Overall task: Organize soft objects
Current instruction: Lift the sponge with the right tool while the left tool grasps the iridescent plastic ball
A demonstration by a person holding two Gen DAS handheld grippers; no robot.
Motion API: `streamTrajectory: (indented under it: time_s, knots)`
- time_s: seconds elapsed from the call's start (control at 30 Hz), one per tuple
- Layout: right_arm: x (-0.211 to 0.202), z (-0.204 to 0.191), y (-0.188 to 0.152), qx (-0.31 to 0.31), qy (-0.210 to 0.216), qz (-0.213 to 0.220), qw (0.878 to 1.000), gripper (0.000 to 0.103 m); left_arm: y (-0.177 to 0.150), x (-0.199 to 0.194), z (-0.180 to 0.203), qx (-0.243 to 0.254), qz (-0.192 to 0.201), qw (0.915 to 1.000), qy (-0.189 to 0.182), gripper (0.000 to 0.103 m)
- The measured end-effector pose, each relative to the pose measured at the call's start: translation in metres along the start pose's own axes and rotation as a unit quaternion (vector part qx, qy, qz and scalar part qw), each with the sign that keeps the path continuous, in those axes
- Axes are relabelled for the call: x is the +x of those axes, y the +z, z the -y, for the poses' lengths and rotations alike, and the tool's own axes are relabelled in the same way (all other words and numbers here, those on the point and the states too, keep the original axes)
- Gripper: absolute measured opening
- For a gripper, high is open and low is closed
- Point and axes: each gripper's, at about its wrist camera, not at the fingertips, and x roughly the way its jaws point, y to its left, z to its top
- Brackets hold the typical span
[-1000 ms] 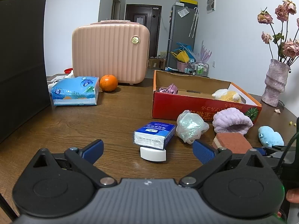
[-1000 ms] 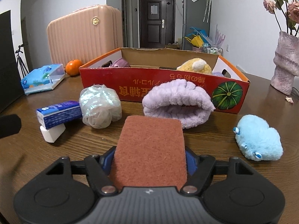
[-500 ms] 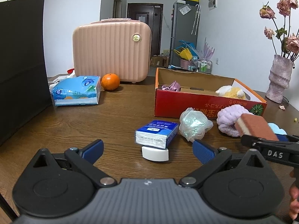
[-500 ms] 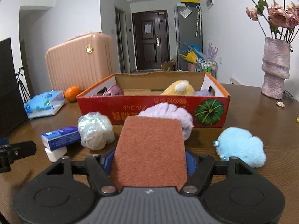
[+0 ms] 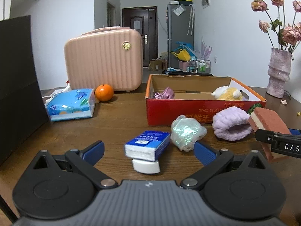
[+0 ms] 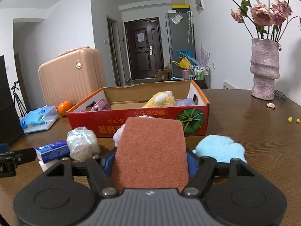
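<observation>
Sponge [image 6: 150, 150] has risen off the table — right claw [image 6: 150, 163] clamped on it.

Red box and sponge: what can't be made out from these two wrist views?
- Red box floor: both views, hidden by its front wall; only the yellow plush and pink item tops show.
- Purple fluffy piece: right wrist view, mostly behind the sponge.
- Right gripper pads: hidden by the sponge they clamp.
- Blue plush: absent from the left wrist view.
</observation>
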Motion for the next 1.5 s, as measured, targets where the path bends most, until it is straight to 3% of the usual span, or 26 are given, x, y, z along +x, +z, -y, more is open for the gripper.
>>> streamTrajectory:
  time_s: [0.33, 0.77, 1.2, 1.3, 1.5]
  knots:
    - [-0.005, 0.018, 0.003, 0.016, -0.011, 0.01, 1.0, 0.071, 0.011, 0.015, 0.035, 0.041, 0.0, 0.9991, -0.01, 0.103]
    - [-0.005, 0.03, 0.005, 0.03, -0.023, 0.014, 0.999, 0.071, 0.009, 0.064, 0.072, 0.087, -0.027, 0.9958, 0.007, 0.103]
    - [-0.002, 0.03, 0.005, 0.031, -0.03, 0.01, 0.999, 0.071, 0.007, 0.1, 0.076, 0.107, -0.036, 0.9933, 0.024, 0.102]
    - [0.0, 0.03, 0.005, 0.031, -0.033, 0.008, 0.999, 0.071, 0.007, 0.105, 0.073, 0.1, -0.046, 0.9937, 0.02, 0.094]
    - [0.002, 0.03, 0.004, 0.031, -0.034, 0.005, 0.999, 0.071, 0.006, 0.103, 0.071, 0.097, -0.042, 0.9943, 0.007, 0.063]
